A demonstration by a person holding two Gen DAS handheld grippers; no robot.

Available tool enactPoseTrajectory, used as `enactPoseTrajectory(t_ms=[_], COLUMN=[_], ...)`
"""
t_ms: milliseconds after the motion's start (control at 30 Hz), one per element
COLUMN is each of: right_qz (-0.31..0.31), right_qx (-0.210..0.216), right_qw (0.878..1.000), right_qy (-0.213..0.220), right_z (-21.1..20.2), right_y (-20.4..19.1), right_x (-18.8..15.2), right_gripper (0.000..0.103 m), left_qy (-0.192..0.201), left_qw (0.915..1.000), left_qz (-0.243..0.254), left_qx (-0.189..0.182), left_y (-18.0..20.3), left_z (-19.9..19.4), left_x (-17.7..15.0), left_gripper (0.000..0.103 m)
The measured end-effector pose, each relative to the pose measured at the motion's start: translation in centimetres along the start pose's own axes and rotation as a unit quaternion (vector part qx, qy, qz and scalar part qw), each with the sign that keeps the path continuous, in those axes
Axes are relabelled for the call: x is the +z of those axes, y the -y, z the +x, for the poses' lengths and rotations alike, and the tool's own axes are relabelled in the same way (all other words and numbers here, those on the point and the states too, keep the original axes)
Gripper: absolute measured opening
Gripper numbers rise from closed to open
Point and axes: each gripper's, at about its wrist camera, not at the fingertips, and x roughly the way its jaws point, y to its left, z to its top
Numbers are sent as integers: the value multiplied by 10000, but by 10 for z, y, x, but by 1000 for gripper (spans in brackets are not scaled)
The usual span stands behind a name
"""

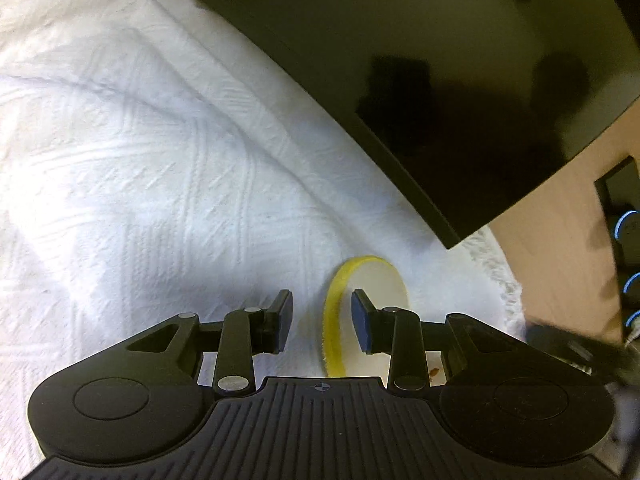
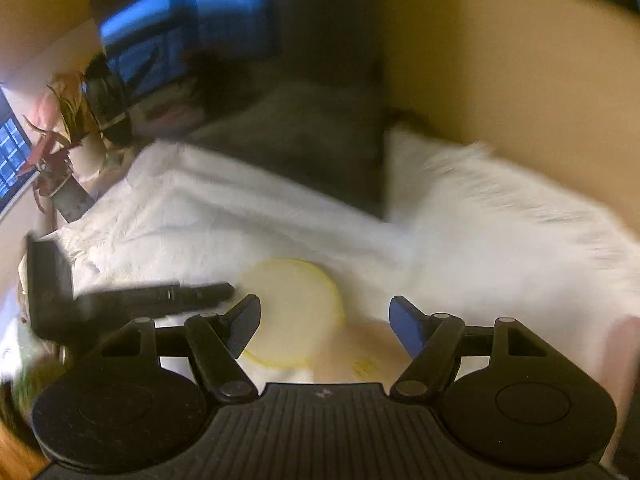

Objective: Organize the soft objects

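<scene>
A round yellow-rimmed sponge pad (image 1: 372, 300) with a cream face stands on edge on the white textured cloth (image 1: 140, 168). My left gripper (image 1: 322, 322) is open, its fingers on either side of the pad's yellow rim, the right pad close to the cream face. In the blurred right wrist view the same pad (image 2: 292, 308) lies on the white cloth (image 2: 500, 220), with a second pale disc (image 2: 356, 356) beside it. My right gripper (image 2: 325, 326) is open and empty just above them. The left gripper (image 2: 160, 294) shows as a dark shape at the left.
A large black glossy panel (image 1: 440, 100) overhangs the cloth. A wooden surface (image 1: 560, 232) with a black device with blue rings (image 1: 628, 240) lies right. A dark grey cushion (image 2: 304, 140), a potted plant (image 2: 64, 152) and a window (image 2: 184, 12) stand behind.
</scene>
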Motion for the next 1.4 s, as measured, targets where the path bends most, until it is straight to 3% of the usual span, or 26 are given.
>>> enactPoseTrajectory(t_ms=[67, 133, 167, 333, 633, 767, 867, 933, 1033, 1167, 1267, 1333, 1400], right_qz=[176, 334, 368, 330, 310, 182, -135, -329, -366, -217, -157, 42, 376], right_qx=[-45, -170, -268, -420, -218, -206, -367, -576, -837, -1302, -1516, -1667, -1559], right_qw=[9991, 9965, 9955, 9948, 9962, 9990, 9991, 9969, 9941, 9912, 9880, 9854, 9865], right_qy=[-377, -752, -836, -863, -784, -365, 135, 414, 592, 93, -269, -351, -338], right_z=[35, 62, 69, 83, 85, 50, -4, -41, -80, -93, -82, -77, -77], right_y=[-1, -3, -3, 0, 7, 6, 4, 5, 16, 33, 40, 45, 51], right_x=[12, 13, 11, 10, 13, 13, 0, -20, -58, -122, -164, -184, -197], right_gripper=[61, 37, 35, 34, 33, 33, 37, 57, 70, 72, 72, 72, 72], left_qy=[-12, -68, -92, -155, -419, -864, -1027, -851, -445, 58, 334, 319, 219], left_qw=[9999, 9989, 9979, 9901, 9913, 9892, 9876, 9892, 9915, 9914, 9868, 9871, 9883], left_qz=[158, 463, 639, 1394, 1118, 945, 906, 908, 920, 1269, 1560, 1511, 1453], left_qx=[-61, -38, -12, 58, -562, -713, -767, -772, -804, -324, 280, 413, 419], left_y=[3, 9, 14, 31, 29, 31, 35, 40, 46, 58, 65, 64, 64], left_z=[3, 8, 11, 21, 48, 55, 55, 46, 24, -2, -10, -10, -7], left_x=[-1, -4, -5, -13, -7, -6, -13, -17, -18, -18, -22, -25, -26], left_gripper=[35, 35, 35, 35, 35, 20, 18, 18, 18, 18, 18, 18, 18])
